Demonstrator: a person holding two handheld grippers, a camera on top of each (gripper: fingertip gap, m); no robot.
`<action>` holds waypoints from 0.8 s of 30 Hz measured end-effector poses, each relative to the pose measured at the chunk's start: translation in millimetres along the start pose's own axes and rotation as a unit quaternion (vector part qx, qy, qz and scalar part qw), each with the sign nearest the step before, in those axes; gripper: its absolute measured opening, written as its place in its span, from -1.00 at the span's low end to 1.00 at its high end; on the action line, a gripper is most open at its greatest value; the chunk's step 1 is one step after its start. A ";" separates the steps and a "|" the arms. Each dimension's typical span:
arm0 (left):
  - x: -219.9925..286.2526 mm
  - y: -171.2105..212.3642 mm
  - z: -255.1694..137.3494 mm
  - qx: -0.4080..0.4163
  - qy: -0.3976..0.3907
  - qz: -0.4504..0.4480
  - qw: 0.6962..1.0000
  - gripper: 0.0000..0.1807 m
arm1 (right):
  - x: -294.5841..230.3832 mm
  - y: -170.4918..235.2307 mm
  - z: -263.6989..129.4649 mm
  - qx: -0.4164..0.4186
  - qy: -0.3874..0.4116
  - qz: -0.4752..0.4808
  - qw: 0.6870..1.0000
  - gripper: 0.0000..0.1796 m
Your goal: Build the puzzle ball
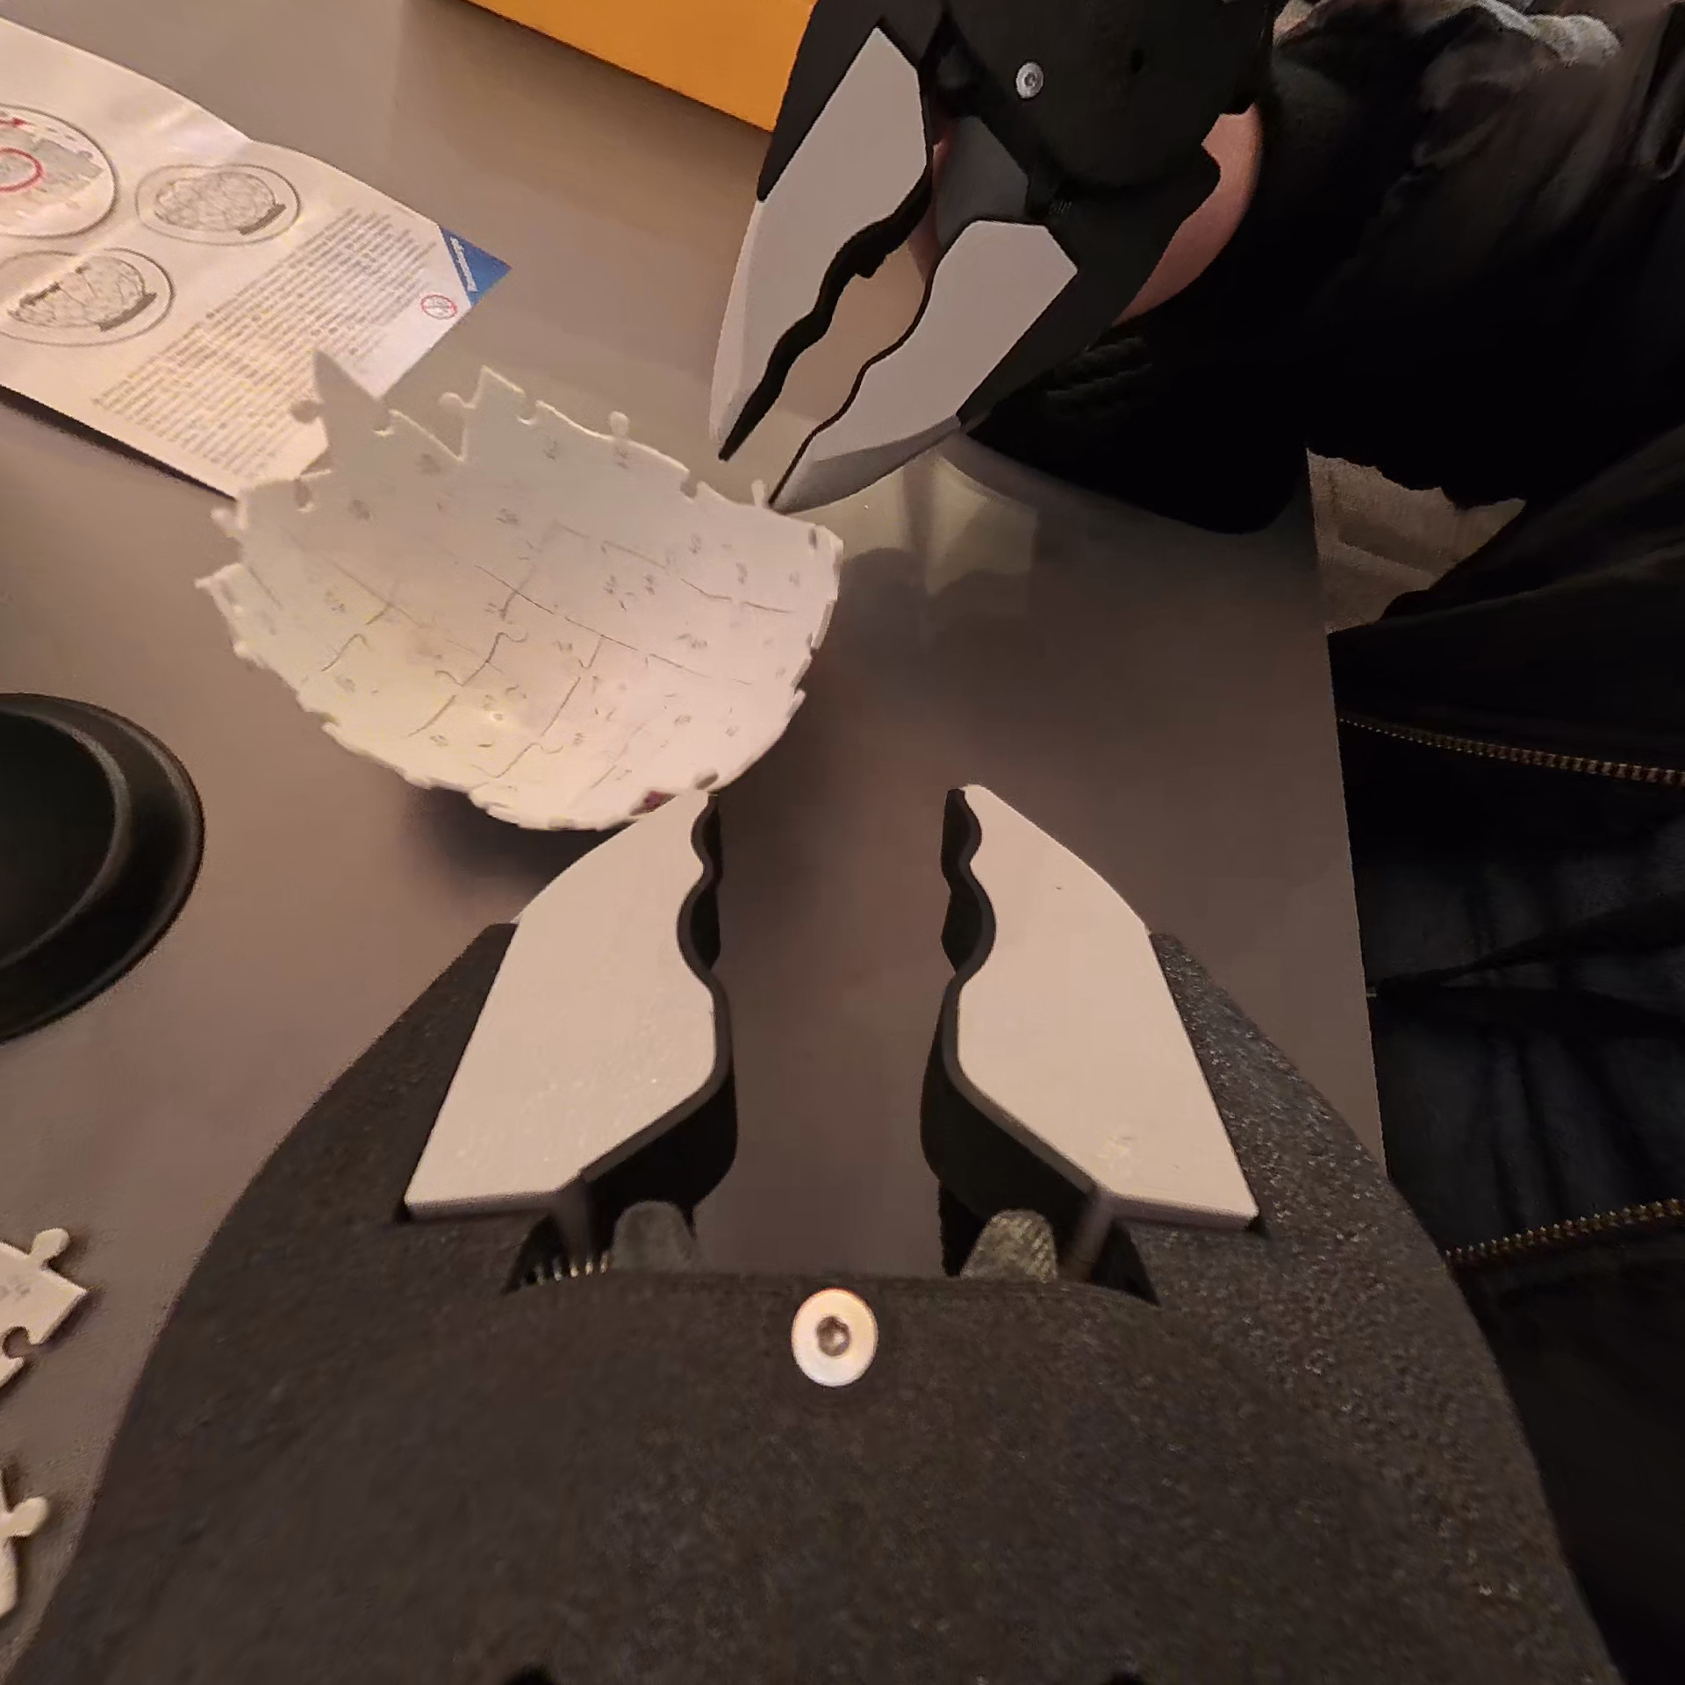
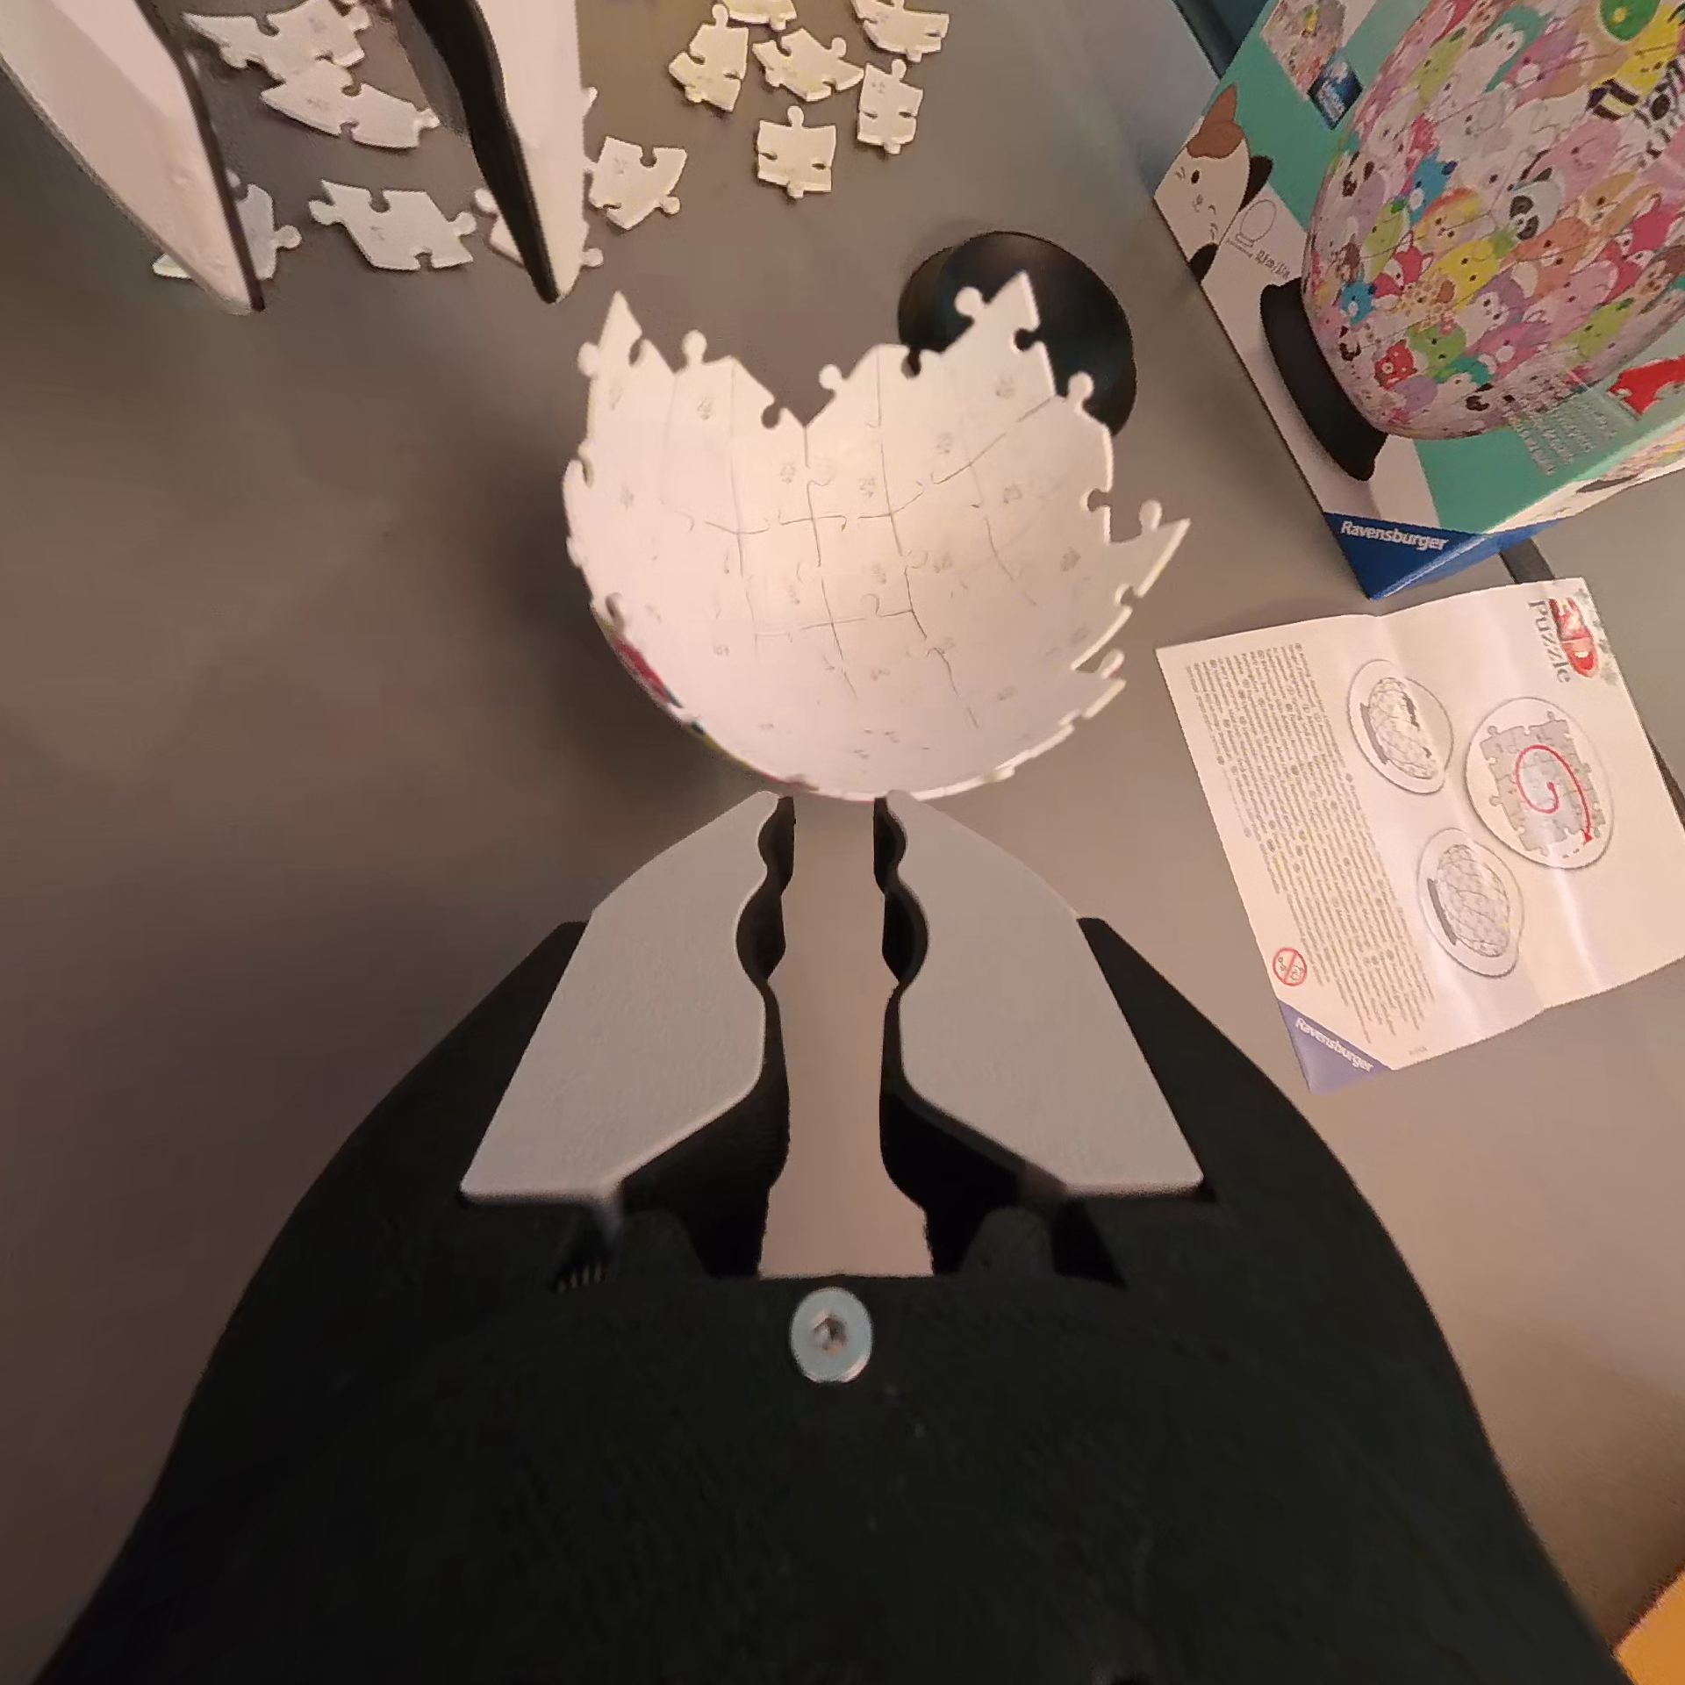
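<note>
Left wrist view: the left claw (image 1: 828, 802) is released, its 2 fingers spread with bare grey tabletop (image 1: 1049, 693) between them. The half-built puzzle ball (image 1: 529, 629), a white bowl-shaped shell with its hollow side showing, sits just ahead and to the left of the left finger's tip, touching or nearly touching it. Beyond the shell's far edge, the right claw (image 1: 752, 479) points down with its tips at the rim; whether it pinches the rim cannot be told from here. A leaflet (image 1: 228, 301) lies farther left, a black round stand (image 1: 91, 857) at the left edge, and loose pieces (image 1: 27, 1295) near the bottom left.

Right wrist view: the right claw (image 2: 830, 807) shows a narrow gap between its fingers, and the shell (image 2: 848, 584) sits right at their tips, hiding them. Ahead lie scattered pieces (image 2: 793, 150), the stand (image 2: 1085, 301) behind the shell, a puzzle box (image 2: 1459, 273) and the leaflet (image 2: 1422, 821) to the right. The left claw (image 2: 392, 292) enters at upper left.
</note>
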State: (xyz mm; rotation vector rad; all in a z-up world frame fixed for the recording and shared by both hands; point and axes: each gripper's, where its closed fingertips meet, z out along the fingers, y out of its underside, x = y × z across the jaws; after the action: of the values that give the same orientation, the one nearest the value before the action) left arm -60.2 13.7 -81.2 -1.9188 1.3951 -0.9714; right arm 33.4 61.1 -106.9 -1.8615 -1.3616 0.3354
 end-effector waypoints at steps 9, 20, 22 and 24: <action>9.2 9.2 -4.3 -0.003 0.008 -0.006 1.000 -0.49 | -3.2 -4.5 1.2 0.010 -0.012 -0.011 1.000 -0.80; -2.8 0.2 -53.5 0.024 -0.049 -0.009 0.998 -0.49 | -3.1 -5.8 -0.3 0.019 -0.019 -0.014 1.000 -0.79; -6.1 -0.4 -69.4 0.036 -0.066 -0.015 0.997 -0.49 | -3.4 -5.8 -0.3 0.021 -0.020 -0.014 0.999 -0.79; -8.4 2.4 -84.4 0.044 -0.082 -0.022 0.995 -0.49 | -4.4 -5.9 -0.9 0.023 -0.022 -0.016 0.999 -0.79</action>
State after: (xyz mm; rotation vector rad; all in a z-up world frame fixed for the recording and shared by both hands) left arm -132.1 18.5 -36.6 -1.9236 1.2020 -0.8599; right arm 28.2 57.4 -103.0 -1.8032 -1.4003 0.3909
